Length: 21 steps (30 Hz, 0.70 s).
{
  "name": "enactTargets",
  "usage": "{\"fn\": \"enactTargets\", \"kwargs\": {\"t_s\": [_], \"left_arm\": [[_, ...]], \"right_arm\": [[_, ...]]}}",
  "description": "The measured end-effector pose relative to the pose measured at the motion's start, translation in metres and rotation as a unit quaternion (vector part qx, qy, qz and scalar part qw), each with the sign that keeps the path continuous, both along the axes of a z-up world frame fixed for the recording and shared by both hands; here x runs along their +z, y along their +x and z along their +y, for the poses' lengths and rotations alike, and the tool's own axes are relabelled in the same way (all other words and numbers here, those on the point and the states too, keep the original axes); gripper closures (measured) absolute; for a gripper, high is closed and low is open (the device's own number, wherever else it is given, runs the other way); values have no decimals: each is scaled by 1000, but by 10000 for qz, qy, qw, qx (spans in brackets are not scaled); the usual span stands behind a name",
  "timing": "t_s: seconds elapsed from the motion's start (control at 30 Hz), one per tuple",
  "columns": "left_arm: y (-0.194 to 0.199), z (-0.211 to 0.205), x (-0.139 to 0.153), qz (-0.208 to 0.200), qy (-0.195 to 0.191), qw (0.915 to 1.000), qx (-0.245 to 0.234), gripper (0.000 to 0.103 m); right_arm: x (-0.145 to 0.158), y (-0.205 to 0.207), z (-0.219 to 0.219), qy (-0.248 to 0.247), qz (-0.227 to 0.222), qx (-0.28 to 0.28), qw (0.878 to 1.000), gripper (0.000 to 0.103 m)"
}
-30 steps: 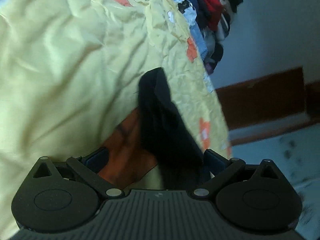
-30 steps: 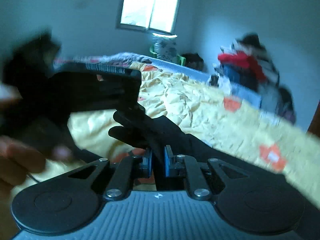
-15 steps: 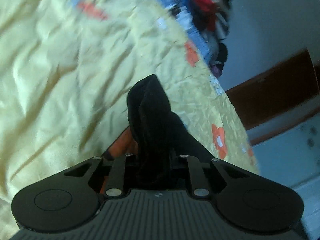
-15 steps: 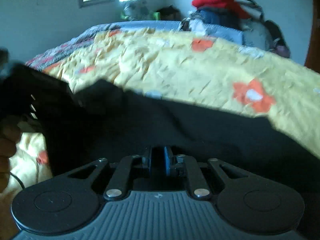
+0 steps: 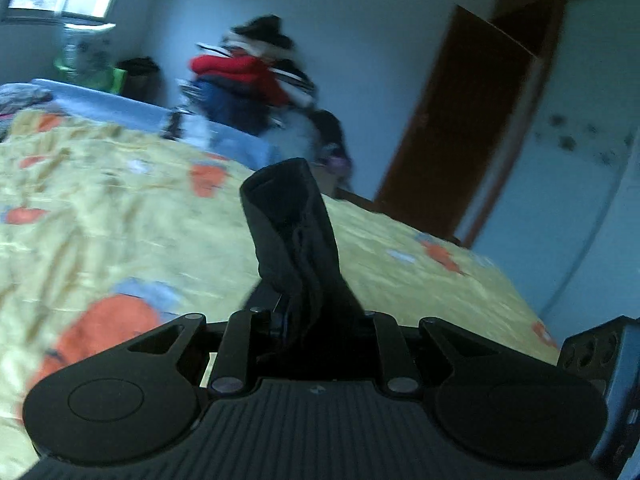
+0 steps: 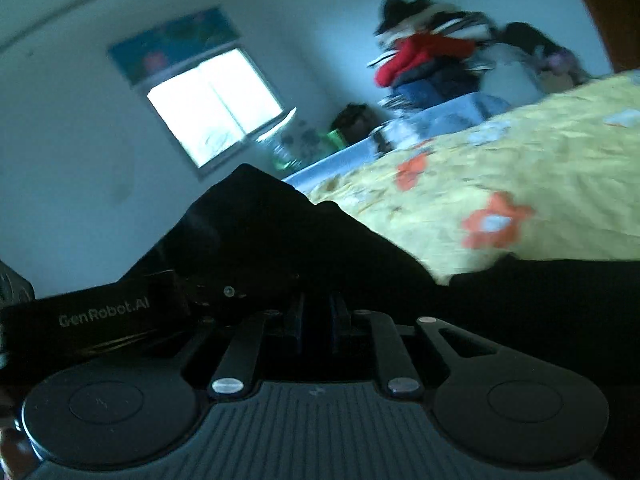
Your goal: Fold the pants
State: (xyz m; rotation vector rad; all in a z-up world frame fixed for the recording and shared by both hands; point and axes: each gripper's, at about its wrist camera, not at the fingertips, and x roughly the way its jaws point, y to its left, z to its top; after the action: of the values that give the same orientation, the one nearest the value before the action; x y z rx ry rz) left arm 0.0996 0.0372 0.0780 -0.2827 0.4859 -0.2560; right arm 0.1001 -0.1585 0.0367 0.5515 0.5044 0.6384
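Pants (image 5: 294, 240) bunched upright from left fingers (image 5: 280, 322), long axis vertical.

One pair of black pants (image 5: 296, 236) rises straight ahead of the left gripper (image 5: 316, 320), bunched between its jaws; the same dark cloth fills the space in front of the right gripper (image 6: 316, 316). That makes two grippers. One yellow bedspread (image 5: 120, 232) lies beyond and below both. On it, about six orange flower prints (image 5: 206, 178) show ahead of the left gripper, blurred. One heap of clothes (image 5: 256, 80) stands far ahead. One window (image 6: 216, 100), one brown door (image 5: 452, 128).
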Motion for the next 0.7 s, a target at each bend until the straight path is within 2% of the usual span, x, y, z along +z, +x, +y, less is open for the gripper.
{"fn": "enactTargets", "kwargs": {"t_s": [0.2, 0.4, 0.7], "left_arm": [[8, -83, -16, 260, 158, 9974, -647, 83], [23, -149, -41, 509, 283, 9921, -1110, 83], [31, -217, -67, 680, 599, 9847, -1489, 83]], "right_arm": [[-18, -24, -79, 200, 254, -686, 9971, 91], [-43, -34, -148, 481, 651, -1320, 9879, 91], [-66, -50, -209, 516, 942, -1896, 9760, 91]]}}
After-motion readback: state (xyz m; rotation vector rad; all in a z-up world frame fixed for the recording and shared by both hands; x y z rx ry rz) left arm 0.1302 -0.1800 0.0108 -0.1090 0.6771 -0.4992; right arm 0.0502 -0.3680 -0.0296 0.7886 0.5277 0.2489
